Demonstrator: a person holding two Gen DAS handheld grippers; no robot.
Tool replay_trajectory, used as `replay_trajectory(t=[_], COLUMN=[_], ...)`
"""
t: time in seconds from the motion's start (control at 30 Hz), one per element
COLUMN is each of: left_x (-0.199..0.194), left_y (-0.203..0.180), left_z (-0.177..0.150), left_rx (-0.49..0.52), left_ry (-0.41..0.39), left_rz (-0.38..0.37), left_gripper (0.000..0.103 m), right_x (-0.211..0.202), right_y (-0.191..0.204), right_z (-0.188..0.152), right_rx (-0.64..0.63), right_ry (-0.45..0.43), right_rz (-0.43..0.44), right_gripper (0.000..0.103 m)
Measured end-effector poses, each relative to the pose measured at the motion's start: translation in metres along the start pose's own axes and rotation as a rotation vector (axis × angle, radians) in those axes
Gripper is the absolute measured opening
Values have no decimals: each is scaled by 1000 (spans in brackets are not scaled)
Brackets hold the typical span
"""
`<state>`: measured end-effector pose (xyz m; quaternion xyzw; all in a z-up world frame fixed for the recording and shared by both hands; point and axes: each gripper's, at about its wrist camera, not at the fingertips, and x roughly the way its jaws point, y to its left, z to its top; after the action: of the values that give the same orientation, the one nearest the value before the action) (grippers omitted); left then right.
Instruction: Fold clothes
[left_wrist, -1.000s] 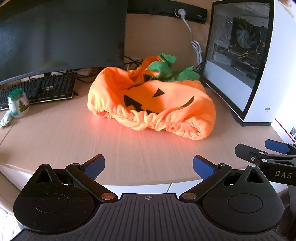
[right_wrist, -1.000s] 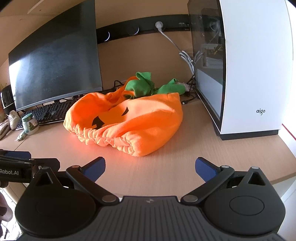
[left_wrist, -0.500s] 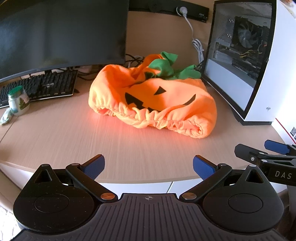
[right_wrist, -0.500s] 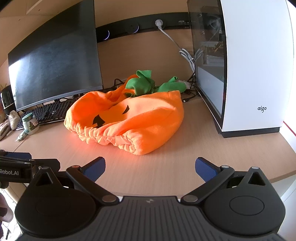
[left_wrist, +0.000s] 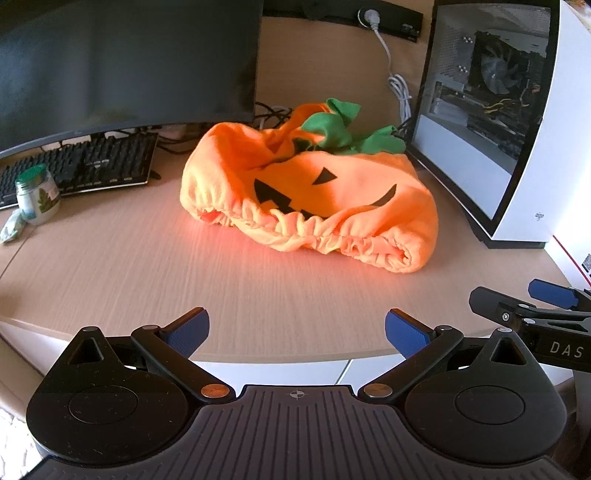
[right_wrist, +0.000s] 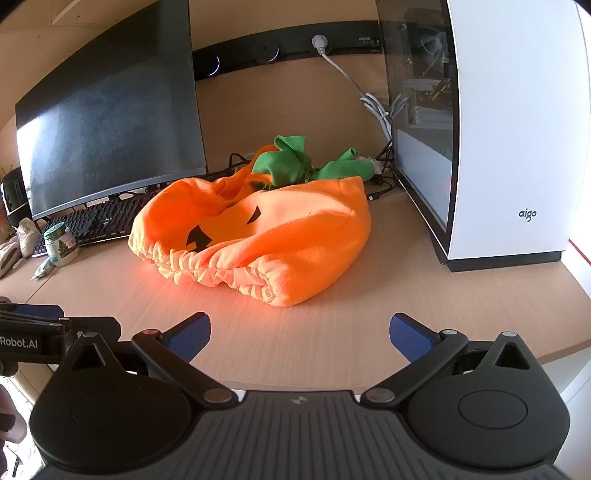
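Note:
An orange pumpkin costume with a black face and green leaf collar lies crumpled on the wooden desk; it also shows in the right wrist view. My left gripper is open and empty over the desk's front edge, well short of the costume. My right gripper is open and empty, also near the front edge. The right gripper's fingers show at the right of the left wrist view. The left gripper shows at the left of the right wrist view.
A curved monitor and black keyboard stand at the back left, with a green-lidded jar beside them. A white PC case stands at the right, close to the costume. Cables hang behind.
Both grippers have moved slightly forward toward the costume, which looks a little larger and lower in both views. Both stay open.

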<state>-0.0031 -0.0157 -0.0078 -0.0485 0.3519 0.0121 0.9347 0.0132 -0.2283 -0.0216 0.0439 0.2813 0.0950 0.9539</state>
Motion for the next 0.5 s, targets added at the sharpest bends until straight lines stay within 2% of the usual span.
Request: replay_trajectory(t=[0.5], left_x=[9], left_y=[7], left_z=[2], left_rx=[-12], left_ry=[22], left_rz=[8], left_gripper=[103], right_x=[9], right_y=[4], right_z=[2], right_rx=[-4], right_ry=[15], right_rz=[-5], right_gripper=[103])
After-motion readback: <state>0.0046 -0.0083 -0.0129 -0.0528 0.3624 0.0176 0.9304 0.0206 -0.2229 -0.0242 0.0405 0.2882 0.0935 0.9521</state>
